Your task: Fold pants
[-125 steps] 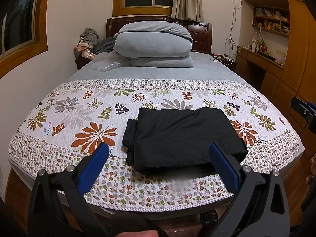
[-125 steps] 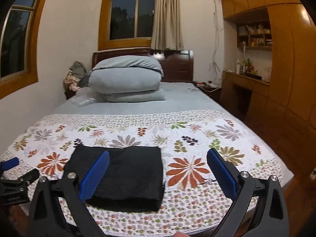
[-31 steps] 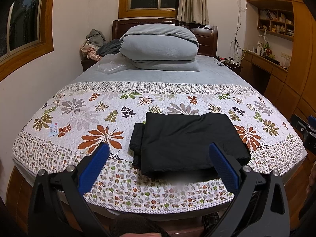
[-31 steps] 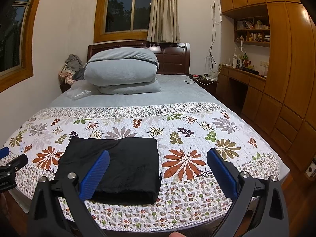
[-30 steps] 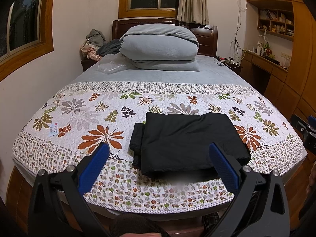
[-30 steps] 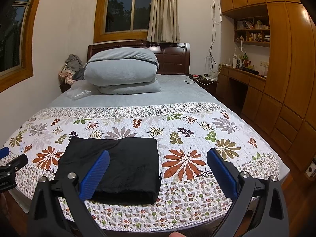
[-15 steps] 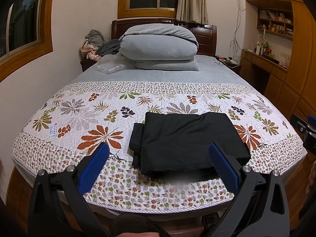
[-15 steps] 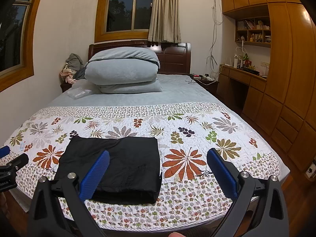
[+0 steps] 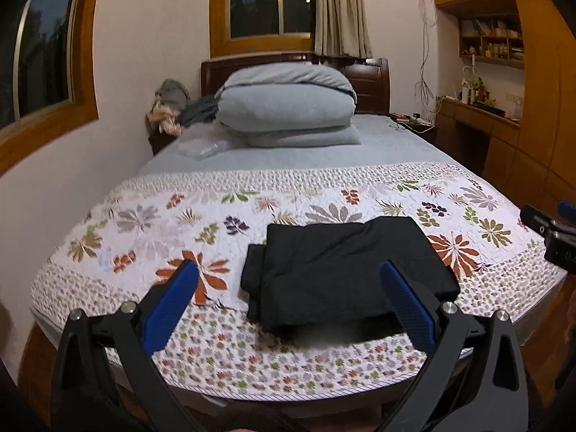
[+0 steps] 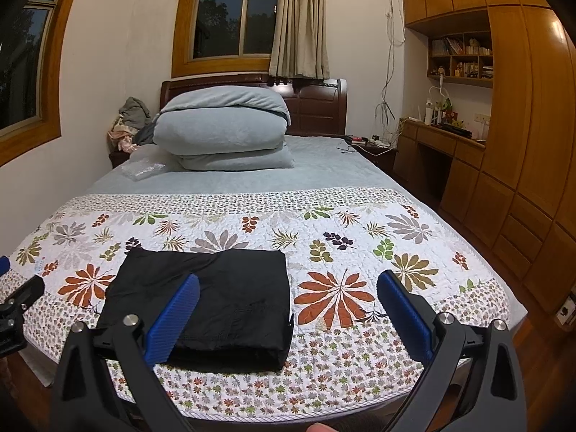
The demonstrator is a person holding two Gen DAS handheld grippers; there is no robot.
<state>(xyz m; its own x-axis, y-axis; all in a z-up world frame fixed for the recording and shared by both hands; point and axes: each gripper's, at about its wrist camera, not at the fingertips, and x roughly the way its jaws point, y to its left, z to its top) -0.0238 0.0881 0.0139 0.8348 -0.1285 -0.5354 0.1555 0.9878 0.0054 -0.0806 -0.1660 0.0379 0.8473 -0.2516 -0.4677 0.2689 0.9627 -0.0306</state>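
Observation:
Black pants (image 9: 342, 270) lie folded into a flat rectangle on the floral quilt (image 9: 144, 223) near the foot of the bed. In the right wrist view the pants (image 10: 216, 295) sit left of centre. My left gripper (image 9: 288, 288) hovers off the bed's near edge, open, its blue pads wide apart with nothing between them. My right gripper (image 10: 288, 298) is also open and empty, held back from the quilt (image 10: 360, 244), to the right of the pants. Each gripper's tip shows at the edge of the other's view.
A folded grey duvet (image 9: 288, 104) is stacked by the wooden headboard (image 10: 316, 108), with a clear plastic bag (image 9: 201, 147) beside it. Loose clothes (image 9: 169, 108) are heaped on the left nightstand. A wooden desk and cabinets (image 10: 504, 165) line the right wall.
Both grippers have drawn back and risen slightly from the bed, so the pants look a little smaller. The pants themselves have not moved.

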